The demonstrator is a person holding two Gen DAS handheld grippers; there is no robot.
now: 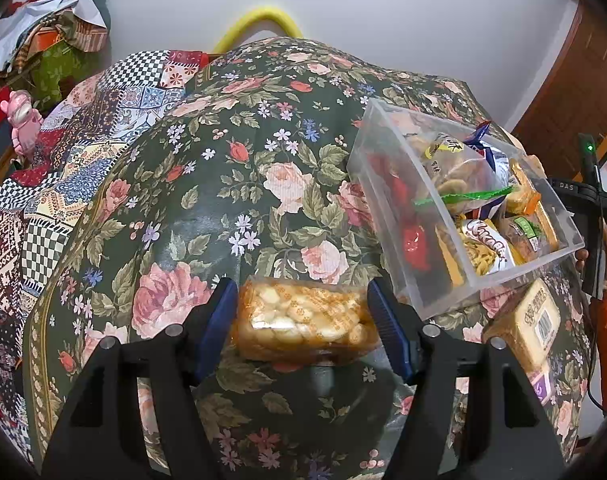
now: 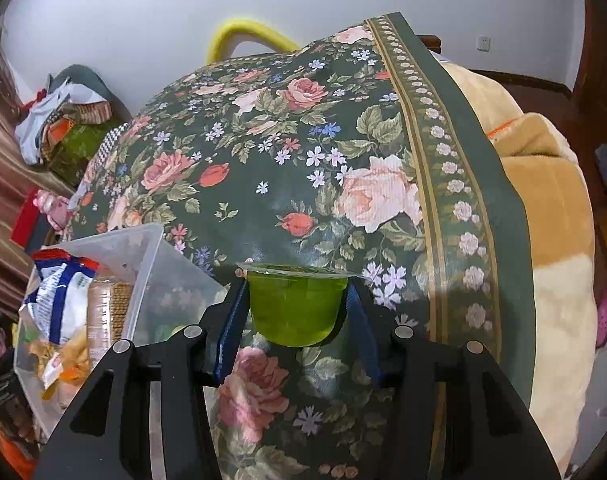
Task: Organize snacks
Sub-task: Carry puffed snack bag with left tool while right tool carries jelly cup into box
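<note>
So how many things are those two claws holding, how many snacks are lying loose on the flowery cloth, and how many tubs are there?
Snacks held in grippers: 2, a clear pack of small biscuits in the left gripper and a green jelly cup in the right gripper
Loose snacks on the floral cloth: 1, a tan packet
Clear plastic tubs: 1
Total: 4
</note>
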